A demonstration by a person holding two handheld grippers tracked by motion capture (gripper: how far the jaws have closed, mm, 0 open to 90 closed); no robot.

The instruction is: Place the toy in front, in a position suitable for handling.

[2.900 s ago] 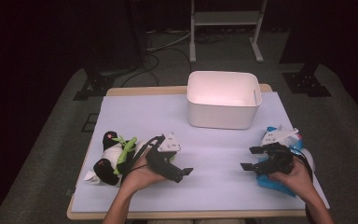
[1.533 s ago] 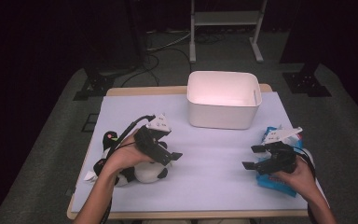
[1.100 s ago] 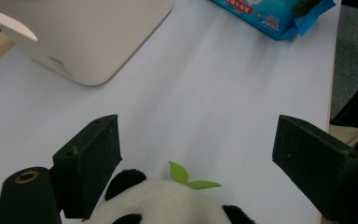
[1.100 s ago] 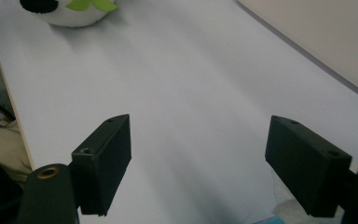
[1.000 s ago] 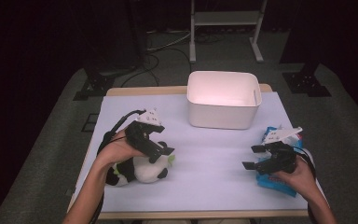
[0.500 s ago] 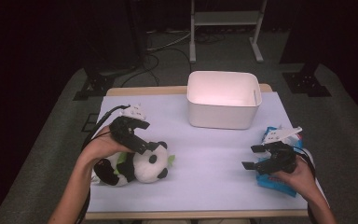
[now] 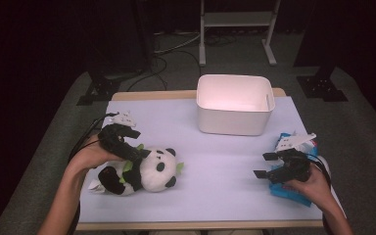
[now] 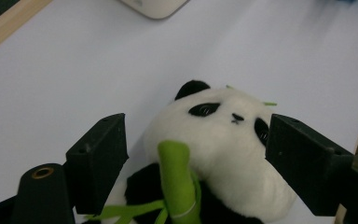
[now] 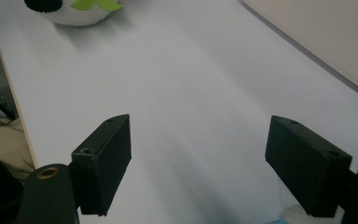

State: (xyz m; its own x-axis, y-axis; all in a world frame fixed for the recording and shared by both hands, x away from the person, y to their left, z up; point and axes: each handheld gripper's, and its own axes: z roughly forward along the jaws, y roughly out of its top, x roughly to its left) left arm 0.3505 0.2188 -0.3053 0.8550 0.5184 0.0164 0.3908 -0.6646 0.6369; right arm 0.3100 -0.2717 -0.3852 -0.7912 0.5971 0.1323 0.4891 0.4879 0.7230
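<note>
Left tongs [image 8: 196,154] now wide astride the panda [image 8: 223,140].

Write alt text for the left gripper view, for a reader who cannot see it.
A plush panda lies on a white table, its head between the open black jaws of the left gripper. A green bamboo stalk rests against its chest, and a corner of a white bin shows beyond.

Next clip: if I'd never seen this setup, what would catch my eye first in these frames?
Probably the plush panda lying on its side at the table's near left, with the left tongs spread wide on either side of its head and green bamboo sprig. Next, the empty white bin at the far middle. The right tongs hang open at the near right, above a blue packet.
</note>
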